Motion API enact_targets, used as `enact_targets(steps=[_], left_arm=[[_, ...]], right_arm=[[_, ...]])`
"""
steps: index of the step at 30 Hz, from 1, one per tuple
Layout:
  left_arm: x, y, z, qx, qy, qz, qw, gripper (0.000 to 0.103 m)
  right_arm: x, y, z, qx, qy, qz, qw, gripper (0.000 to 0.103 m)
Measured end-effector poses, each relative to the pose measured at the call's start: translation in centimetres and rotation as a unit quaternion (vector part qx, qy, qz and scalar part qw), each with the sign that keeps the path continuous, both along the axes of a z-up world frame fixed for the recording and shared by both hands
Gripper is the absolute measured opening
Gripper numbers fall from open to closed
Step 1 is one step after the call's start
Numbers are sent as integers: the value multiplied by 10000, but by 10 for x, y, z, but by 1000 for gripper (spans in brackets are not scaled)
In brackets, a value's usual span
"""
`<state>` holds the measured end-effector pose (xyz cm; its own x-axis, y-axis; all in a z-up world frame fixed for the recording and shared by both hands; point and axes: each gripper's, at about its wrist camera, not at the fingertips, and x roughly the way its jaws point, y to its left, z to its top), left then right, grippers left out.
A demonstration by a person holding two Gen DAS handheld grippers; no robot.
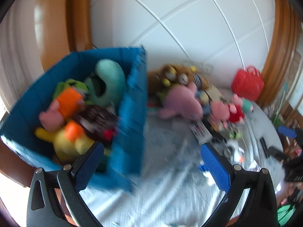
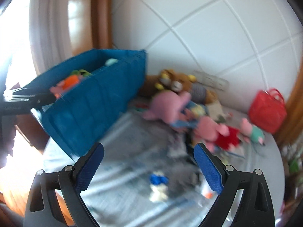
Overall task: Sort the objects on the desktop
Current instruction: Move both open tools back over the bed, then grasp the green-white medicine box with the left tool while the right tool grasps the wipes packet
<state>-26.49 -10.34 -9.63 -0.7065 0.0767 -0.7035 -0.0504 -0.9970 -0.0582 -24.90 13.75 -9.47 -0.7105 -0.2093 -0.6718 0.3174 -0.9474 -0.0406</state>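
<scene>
Plush toys [image 2: 166, 104] heaped beyond both wide-spread, empty tools [image 1: 151, 151] [image 2: 148, 151], blue bin [image 1: 130, 113] left.

Motion blur is smearing the pile of soft toys [image 1: 191, 98] and the small items [image 2: 161, 185] on the table beyond recognition, while the blue bin's [image 2: 90, 109] wall is hiding most of its contents.

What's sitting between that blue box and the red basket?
A heap of plush toys fills the stretch between the blue box and red basket, clearest in the right wrist view.
</scene>
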Motion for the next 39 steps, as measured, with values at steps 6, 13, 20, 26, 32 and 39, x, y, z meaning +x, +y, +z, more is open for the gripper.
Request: enact_targets(steps=[6,13,20,26,32,39], left_arm=[[40,54,-38,50,-173,258,9995,103],[78,60,-103,16,-701,787,9944,103],[110,64,-179,-75,-1258,428,9911,103],[123,62,-236,-132,-1489,147,9887,103],[121,60,-280,-41,-1606,42,9870,85],[118,63,-296,-4,-1651,29,9863,60]], right_arm=[[34,101,-38,74,-413,-291,9987,97],[56,139,-71,229,-868,24,9960,97],[81,131,-91,144,-1035,129,9944,97],[110,125,-109,213,-1145,-46,9932,97],[134,115,-134,295,-1326,-176,9906,97],[139,117,-152,379,-1362,-288,9895,97]])
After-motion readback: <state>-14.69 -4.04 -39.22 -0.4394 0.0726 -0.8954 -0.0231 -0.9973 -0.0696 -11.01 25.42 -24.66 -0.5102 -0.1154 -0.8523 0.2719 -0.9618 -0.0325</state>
